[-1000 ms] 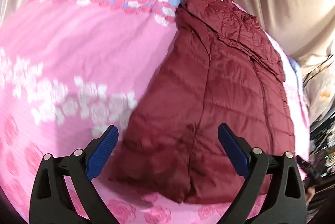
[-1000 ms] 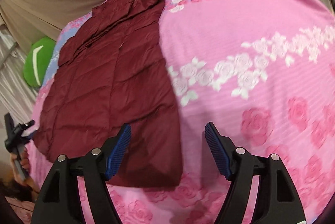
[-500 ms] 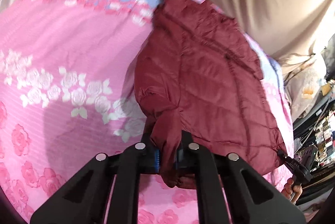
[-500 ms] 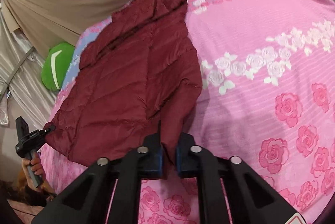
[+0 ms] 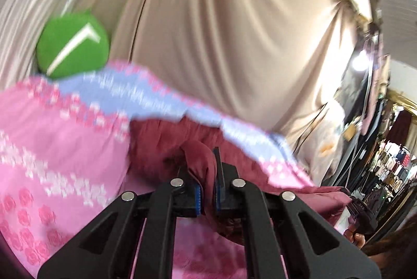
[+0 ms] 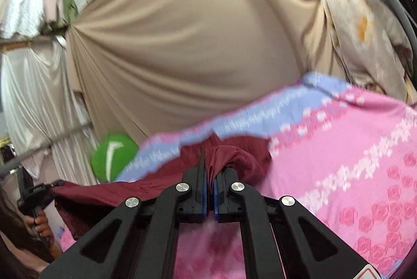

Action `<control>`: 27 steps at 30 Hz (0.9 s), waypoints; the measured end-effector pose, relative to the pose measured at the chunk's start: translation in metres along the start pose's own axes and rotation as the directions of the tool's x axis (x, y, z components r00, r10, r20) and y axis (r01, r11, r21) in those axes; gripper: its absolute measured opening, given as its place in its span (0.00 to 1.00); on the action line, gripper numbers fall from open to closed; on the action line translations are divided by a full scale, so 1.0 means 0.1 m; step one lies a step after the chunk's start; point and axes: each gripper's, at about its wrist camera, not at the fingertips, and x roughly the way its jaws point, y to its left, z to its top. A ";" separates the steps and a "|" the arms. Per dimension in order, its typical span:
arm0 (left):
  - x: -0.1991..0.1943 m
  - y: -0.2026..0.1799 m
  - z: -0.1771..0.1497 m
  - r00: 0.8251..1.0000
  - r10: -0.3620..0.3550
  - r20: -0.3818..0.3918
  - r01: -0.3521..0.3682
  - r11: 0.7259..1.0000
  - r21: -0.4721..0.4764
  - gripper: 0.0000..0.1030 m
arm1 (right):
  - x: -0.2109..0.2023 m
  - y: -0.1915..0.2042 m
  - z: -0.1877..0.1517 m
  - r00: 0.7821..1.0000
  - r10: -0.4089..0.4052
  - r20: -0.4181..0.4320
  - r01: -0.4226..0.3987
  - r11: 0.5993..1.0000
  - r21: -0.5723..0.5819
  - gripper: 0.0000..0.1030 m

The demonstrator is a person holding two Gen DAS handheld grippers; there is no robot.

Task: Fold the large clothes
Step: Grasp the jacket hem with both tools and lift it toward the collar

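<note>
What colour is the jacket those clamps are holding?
The jacket is dark maroon red, clearest in the right wrist view.

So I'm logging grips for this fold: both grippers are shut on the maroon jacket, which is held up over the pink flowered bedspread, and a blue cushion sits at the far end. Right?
Not quite: the cushion is green, not blue, as the left wrist view shows. The rest holds: the left gripper and the right gripper are both shut on the maroon jacket, over the pink flowered bedspread.
</note>
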 end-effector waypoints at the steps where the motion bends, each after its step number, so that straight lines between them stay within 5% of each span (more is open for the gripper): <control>1: -0.07 -0.06 0.05 1.000 0.000 0.025 0.000 1.000 0.016 0.06 | -0.11 0.08 0.08 0.999 0.022 0.049 -0.022 1.000 -0.017 0.03; 7: -0.11 -0.20 0.29 0.998 0.002 0.062 -0.005 0.999 0.044 0.06 | -0.22 0.26 0.34 0.985 0.083 0.149 -0.077 0.996 -0.045 0.03; 10: 0.38 -0.11 0.40 0.997 0.071 -0.034 -0.069 0.996 0.051 0.06 | 0.15 0.12 0.43 0.993 0.068 0.094 -0.066 0.998 -0.018 0.03; 13: 1.15 0.10 0.46 0.975 0.167 -0.146 -0.159 0.985 0.068 0.06 | 0.77 -0.12 0.44 1.000 0.023 -0.005 -0.023 0.999 0.034 0.03; 18: 2.35 0.56 0.32 0.903 0.311 -0.297 -0.296 0.950 0.096 0.06 | 1.93 -0.64 0.33 0.980 -0.078 -0.185 0.106 0.984 0.144 0.03; 21: 2.95 0.83 0.13 0.837 0.409 -0.365 -0.389 0.912 0.131 0.06 | 2.48 -0.82 0.18 0.953 -0.136 -0.273 0.181 0.972 0.150 0.03; 24: 3.32 1.07 -0.08 0.787 0.438 -0.435 -0.430 0.894 0.123 0.06 | 2.86 -0.97 0.01 0.923 -0.189 -0.336 0.248 0.958 0.141 0.03; 27: 3.55 1.24 -0.27 0.757 0.450 -0.474 -0.447 0.885 0.128 0.07 | 3.14 -1.07 -0.15 0.888 -0.229 -0.398 0.302 0.945 0.130 0.03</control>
